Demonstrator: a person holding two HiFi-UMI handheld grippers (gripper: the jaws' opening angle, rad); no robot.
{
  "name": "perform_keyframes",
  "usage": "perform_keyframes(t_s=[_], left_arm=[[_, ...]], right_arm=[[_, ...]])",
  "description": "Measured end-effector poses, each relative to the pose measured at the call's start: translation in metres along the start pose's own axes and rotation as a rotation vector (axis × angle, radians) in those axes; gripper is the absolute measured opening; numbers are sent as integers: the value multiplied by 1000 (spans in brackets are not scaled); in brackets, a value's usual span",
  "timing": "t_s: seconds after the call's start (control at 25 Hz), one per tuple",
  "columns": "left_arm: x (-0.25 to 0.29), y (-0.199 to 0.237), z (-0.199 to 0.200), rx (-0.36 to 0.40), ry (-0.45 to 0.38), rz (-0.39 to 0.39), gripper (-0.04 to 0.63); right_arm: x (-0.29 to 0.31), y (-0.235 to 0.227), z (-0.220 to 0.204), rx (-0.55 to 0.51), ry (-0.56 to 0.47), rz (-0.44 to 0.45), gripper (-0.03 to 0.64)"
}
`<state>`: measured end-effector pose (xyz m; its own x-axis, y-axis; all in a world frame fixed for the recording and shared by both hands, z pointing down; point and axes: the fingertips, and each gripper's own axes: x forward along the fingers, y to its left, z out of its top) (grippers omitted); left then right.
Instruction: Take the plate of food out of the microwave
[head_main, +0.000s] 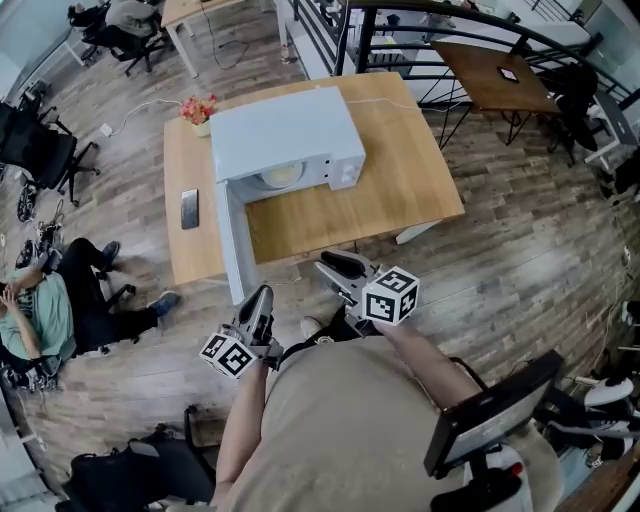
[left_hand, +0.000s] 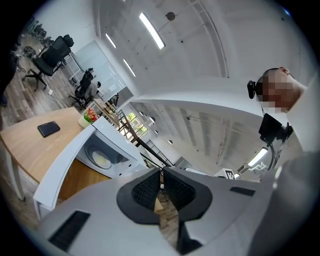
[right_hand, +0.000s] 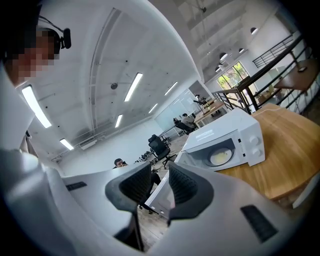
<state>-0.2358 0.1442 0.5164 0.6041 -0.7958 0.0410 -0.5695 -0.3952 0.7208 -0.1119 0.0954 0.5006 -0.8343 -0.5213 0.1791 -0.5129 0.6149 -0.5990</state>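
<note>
Microwave cavity faces the near side, mouth open, plate inside. The swung-out door walls off the cavity's left and runs to the bench near edge, its end just beside the left claw. Bare bench right of the door gives a free lane ahead of the right claw. Phone and flowers sit left of the door, out of the lane.

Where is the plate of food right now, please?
In the head view, the plate sits inside the open microwave on the wooden table, just right of its swung-open door.
</note>
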Motion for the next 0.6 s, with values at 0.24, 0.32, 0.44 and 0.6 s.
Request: perform_keyframes(t_s=[0.24,0.32,0.44,0.6], left_arm=[[9,0,24,47,-68,-4,6],[19,2,32,58,-90,-4,6],[42,2,34,53,-112,13,6],[73,-2,33,40,-127,48,6]], right_arm=[[18,-13,7,19,13,12,110],[24,-21,16,18,16,23,110],[27,-39,29,21,32,41,110],[29,-67,53,22,54,64,110]])
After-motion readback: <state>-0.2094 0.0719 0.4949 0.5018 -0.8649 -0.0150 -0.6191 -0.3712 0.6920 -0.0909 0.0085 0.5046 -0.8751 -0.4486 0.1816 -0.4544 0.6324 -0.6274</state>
